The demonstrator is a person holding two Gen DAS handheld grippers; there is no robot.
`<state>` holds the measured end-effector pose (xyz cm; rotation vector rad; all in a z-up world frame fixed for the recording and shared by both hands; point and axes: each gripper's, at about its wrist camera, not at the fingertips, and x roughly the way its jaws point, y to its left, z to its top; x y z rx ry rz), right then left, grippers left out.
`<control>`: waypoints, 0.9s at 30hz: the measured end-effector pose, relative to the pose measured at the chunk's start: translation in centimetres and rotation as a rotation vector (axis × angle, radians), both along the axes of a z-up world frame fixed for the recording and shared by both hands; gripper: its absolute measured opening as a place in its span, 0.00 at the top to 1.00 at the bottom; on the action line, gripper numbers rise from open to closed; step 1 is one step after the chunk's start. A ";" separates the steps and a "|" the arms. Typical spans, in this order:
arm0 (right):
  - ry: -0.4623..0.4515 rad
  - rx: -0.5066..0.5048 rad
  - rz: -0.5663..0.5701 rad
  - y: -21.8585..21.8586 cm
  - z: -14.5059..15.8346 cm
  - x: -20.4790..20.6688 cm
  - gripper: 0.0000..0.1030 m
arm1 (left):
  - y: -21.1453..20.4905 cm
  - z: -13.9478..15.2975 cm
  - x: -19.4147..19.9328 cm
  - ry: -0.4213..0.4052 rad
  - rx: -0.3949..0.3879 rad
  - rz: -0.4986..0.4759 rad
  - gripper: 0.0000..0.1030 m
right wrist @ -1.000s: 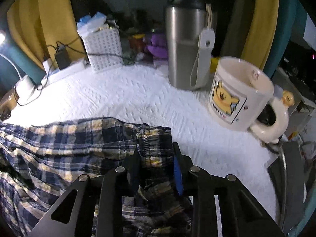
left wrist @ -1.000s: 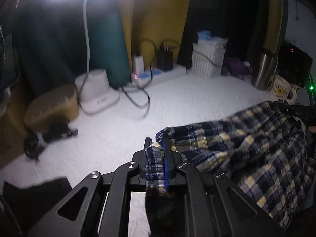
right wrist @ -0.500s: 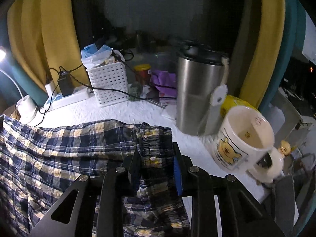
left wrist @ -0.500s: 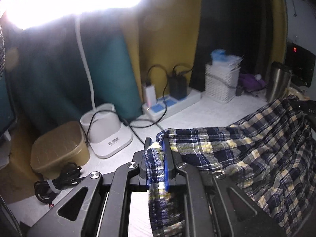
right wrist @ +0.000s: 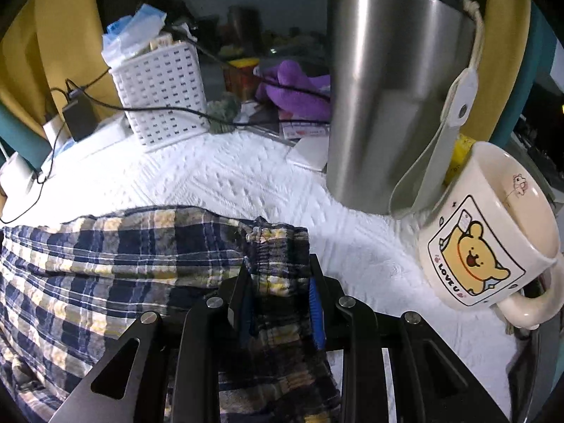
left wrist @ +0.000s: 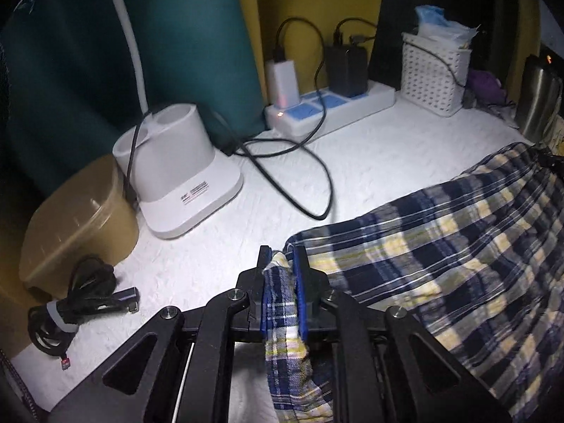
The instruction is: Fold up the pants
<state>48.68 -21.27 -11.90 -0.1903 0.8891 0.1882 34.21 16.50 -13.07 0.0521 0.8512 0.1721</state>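
The white surface (right wrist: 246, 179) is crowding both claws: the left claw (left wrist: 283, 292) is loosening on the pants (left wrist: 440, 246) hem, risking a slip, while the right claw (right wrist: 278, 296), clenching the waistband, is nearing the mug (right wrist: 490, 239) just beside it.

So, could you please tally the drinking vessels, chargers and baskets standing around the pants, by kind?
Steel tumblers: 1
Mugs: 1
Plugged-in chargers: 2, white and black
White baskets: 1
Total: 5
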 end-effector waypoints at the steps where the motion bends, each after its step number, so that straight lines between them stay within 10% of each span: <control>1: 0.003 -0.001 -0.002 0.0 -0.1 0.1 0.73 | 0.1 -0.1 0.0 0.006 0.002 0.009 0.87; 7: -0.007 -0.012 -0.017 -0.4 0.6 -0.6 0.58 | 1.9 0.7 -1.2 -0.014 -0.006 0.097 0.57; 10: -0.050 -0.006 -0.006 -0.7 2.1 -2.2 0.23 | 2.1 1.8 -2.5 -0.042 -0.007 0.108 0.44; 27: -0.076 -0.002 -0.063 -7.5 4.4 -12.9 0.22 | -2.0 4.1 -14.2 -0.109 -0.147 0.073 0.32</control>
